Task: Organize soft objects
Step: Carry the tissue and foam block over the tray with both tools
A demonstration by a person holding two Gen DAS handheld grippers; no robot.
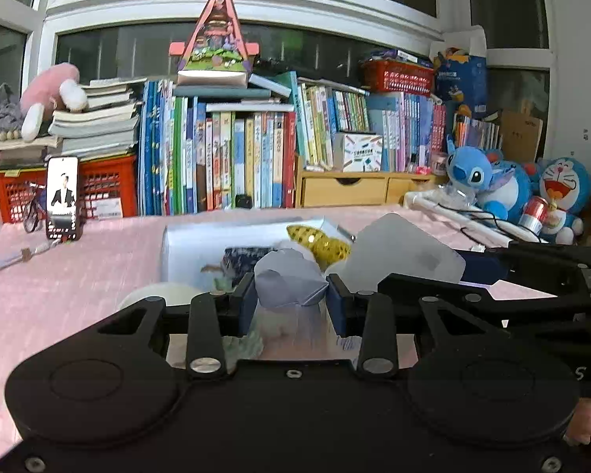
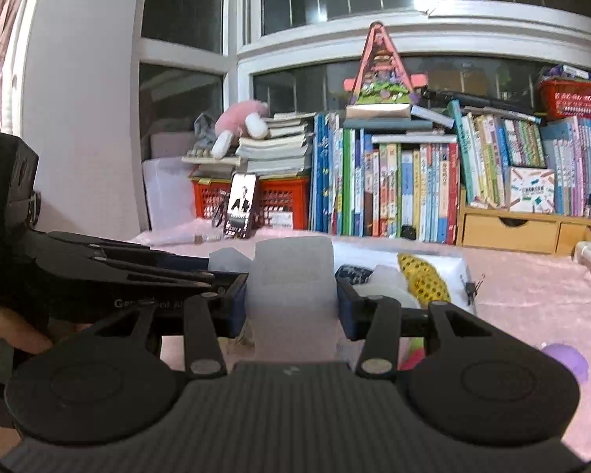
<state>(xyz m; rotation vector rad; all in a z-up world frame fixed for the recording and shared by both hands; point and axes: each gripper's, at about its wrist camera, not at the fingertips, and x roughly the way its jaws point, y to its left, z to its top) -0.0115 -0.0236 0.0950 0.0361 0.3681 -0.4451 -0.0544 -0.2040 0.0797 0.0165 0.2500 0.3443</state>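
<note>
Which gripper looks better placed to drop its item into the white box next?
Probably left. The left gripper, shut on a crumpled grey bag, points straight at the white box. The right gripper, holding a translucent white bag, sees the box off to its right.

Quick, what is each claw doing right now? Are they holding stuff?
Left gripper: shut on a crumpled grey plastic bag.
Right gripper: shut on a frosted white plastic bag.
</note>
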